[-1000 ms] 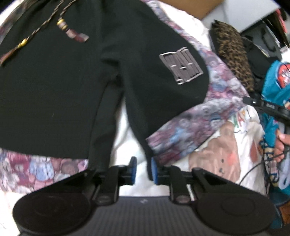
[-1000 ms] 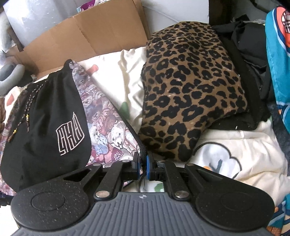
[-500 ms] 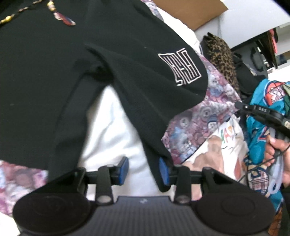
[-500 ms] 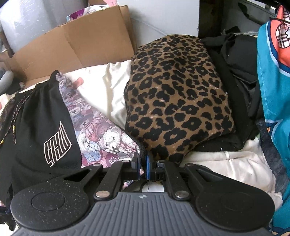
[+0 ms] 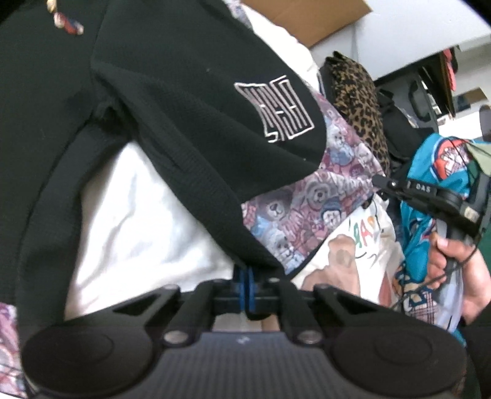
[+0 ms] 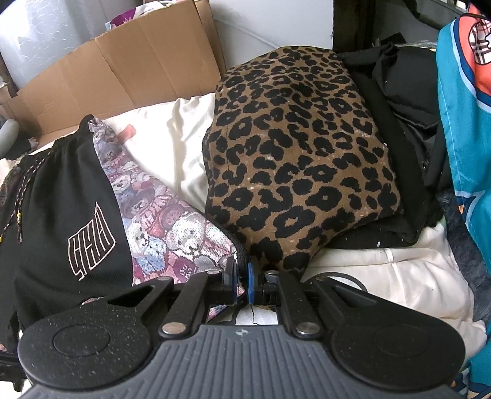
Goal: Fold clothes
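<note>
Flattened cardboard [image 6: 122, 70] against pale wall [image 6: 267, 24]

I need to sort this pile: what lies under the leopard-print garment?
Black clothing sticks out from beneath the leopard-print garment on its right side, and cream bedding shows below its lower edge. How far either runs beneath it is covered.

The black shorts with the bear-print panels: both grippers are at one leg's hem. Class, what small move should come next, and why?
Probably lift both grippers together and carry that leg across. The left gripper, whose jaws have just been closing, pinches the black hem of the shorts; the right gripper is shut on the bear-print corner. Both corners look held, and the shorts still lie unfolded.
</note>
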The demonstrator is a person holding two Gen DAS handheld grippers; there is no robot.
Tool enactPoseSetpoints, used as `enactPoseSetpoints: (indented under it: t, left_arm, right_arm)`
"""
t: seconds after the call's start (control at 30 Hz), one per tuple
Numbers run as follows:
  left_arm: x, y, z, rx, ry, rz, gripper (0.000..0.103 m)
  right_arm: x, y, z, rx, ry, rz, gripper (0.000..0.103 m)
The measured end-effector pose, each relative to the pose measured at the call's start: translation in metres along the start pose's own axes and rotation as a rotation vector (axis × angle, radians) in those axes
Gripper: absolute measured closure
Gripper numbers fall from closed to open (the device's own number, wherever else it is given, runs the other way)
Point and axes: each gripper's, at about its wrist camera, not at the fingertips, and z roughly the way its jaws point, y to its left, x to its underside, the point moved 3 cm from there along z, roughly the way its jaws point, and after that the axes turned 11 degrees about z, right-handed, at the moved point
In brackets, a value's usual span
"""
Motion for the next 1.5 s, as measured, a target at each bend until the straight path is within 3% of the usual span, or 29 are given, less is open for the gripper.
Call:
enactPoseSetpoints:
  t: [0.27, 0.47, 0.6, 0.67, 0.73, 0.8, 0.83, 0.97, 1.07, 1.1, 1.13, 1.5]
  left_arm:
    - [0.020, 0.008, -0.044, -0.008, -0.024, -0.035, 0.102]
    - [0.043, 0.026, -0.040, -0.084, 0.055, -0.033, 0.103]
    - [0.042, 0.027, -0.054, -0.085, 0.042, -0.032, 0.103]
    - [0.037, 0.029, -0.062, -0.087, 0.025, -0.044, 0.093]
    - [0.027, 0.029, -0.068, -0.079, -0.015, -0.047, 0.065]
    - [0.015, 0.027, -0.063, -0.088, -0.048, -0.048, 0.050]
    - [0.010, 0.027, -0.059, -0.096, -0.055, -0.050, 0.050]
    - [-0.004, 0.035, -0.032, -0.083, -0.060, -0.093, 0.050]
    - [-0.008, 0.042, -0.018, -0.065, -0.051, -0.115, 0.062]
    - [-0.009, 0.043, -0.014, -0.060, -0.043, -0.121, 0.092]
    - [-0.008, 0.044, -0.010, -0.057, -0.027, -0.123, 0.100]
    - [-0.004, 0.041, -0.014, -0.067, 0.103, -0.061, 0.099]
  right_arm:
    - [-0.003, 0.000, -0.016, -0.015, -0.027, 0.029, 0.100]
    - [0.001, 0.003, -0.018, -0.004, -0.011, 0.015, 0.100]
    - [0.005, -0.004, -0.014, 0.025, -0.003, 0.029, 0.100]
    - [0.005, -0.006, -0.012, 0.034, 0.001, 0.038, 0.100]
    - [0.007, -0.003, -0.011, 0.043, 0.002, 0.020, 0.100]
    - [0.007, -0.002, -0.012, 0.050, 0.002, 0.010, 0.100]
    - [0.007, -0.002, -0.012, 0.052, 0.002, 0.009, 0.100]
    - [0.006, -0.002, -0.014, 0.071, 0.002, -0.001, 0.100]
    - [0.008, -0.004, -0.015, 0.080, 0.007, -0.004, 0.100]
    - [0.008, -0.005, -0.015, 0.084, 0.010, -0.004, 0.100]
    - [0.009, -0.006, -0.015, 0.089, 0.011, -0.003, 0.100]
    - [0.018, -0.020, 0.000, 0.132, 0.043, 0.004, 0.100]
